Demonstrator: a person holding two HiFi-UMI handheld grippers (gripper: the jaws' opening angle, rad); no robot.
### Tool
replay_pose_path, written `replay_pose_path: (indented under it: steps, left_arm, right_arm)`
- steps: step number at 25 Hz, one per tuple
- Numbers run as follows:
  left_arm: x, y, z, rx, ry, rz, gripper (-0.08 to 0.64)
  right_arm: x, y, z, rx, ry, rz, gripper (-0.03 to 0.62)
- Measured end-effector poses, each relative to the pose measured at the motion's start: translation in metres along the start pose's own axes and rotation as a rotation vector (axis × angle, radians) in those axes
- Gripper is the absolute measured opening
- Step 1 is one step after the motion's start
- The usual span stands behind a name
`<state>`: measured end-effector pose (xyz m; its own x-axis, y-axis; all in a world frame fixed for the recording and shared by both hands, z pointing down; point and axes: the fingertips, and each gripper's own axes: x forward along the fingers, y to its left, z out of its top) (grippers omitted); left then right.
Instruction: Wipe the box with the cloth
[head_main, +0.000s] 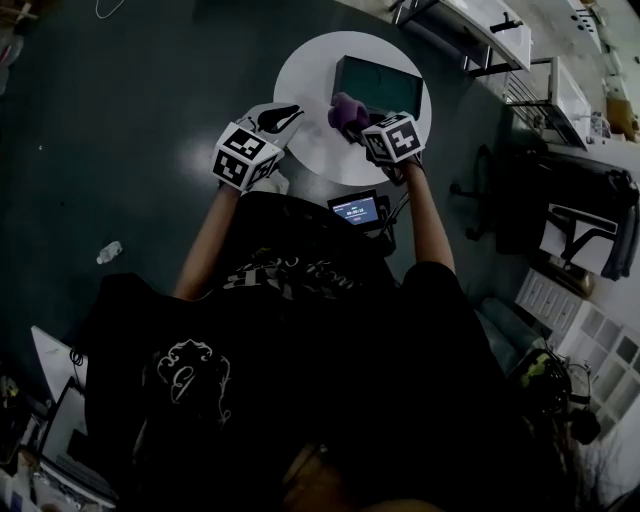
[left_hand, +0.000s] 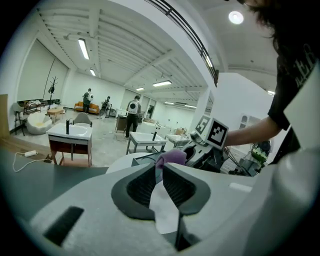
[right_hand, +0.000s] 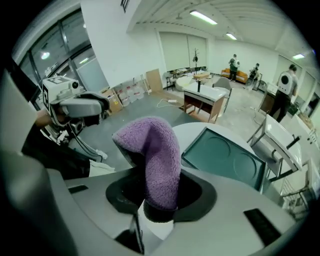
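Left gripper: jaws closed together with nothing between them. It hovered at the near-left edge of the table, pointing toward the box.
Right gripper: clamped on the purple cloth, over the near-right part of the table, well apart from the left one.
Purple cloth: fleecy, pinched at its lower end. The free end stood up out of the jaws and folded over to the left.
Cloth position: in the head view it sat just beside the near-left edge of the box – I couldn't tell whether it touched.
Box: dark green and flat, lying on the far-right part of the table. The right gripper view showed two round recesses in its top face.
Round white table: carried only the box; its near-left half was bare.
Small screen device: lit display, just beyond the near edge of the table, between the person's forearms.
Office chair: dark, on the floor to the right of the table.
Floor: dark – one small pale object lay well to the near left, too small to identify.
Background: a few people stood far off among white tables in the left gripper view.
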<state>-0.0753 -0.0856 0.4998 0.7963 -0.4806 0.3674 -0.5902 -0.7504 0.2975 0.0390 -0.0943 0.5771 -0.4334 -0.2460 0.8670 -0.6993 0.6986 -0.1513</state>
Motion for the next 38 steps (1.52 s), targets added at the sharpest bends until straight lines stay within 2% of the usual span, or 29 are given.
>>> replay_pose_path:
  steps: [7,10,17,23,28,38]
  left_arm:
    - [0.013,-0.079,0.007,0.027,-0.014,-0.022,0.038]
    - [0.014,-0.121,0.011,0.018,-0.037,-0.034,0.038]
    - [0.011,-0.18,0.001,-0.007,-0.058,-0.017,0.038]
    - [0.012,-0.224,-0.016,0.023,-0.024,-0.005,0.038]
    - [0.007,-0.239,-0.018,0.051,-0.03,-0.002,0.038]
    - [0.011,-0.259,-0.021,0.059,-0.039,-0.015,0.038]
  right_arm:
    - [-0.077,0.01,-0.061,0.245,-0.22,-0.049,0.115]
    - [-0.107,0.017,-0.089,0.31,-0.285,-0.061,0.115]
    - [-0.144,0.039,-0.117,0.305,-0.385,-0.059,0.115]
    - [-0.168,0.059,-0.132,0.29,-0.454,-0.028,0.115]
    - [-0.173,0.076,-0.138,0.308,-0.491,0.01,0.115]
    - [-0.185,0.075,-0.156,0.316,-0.486,-0.003,0.115]
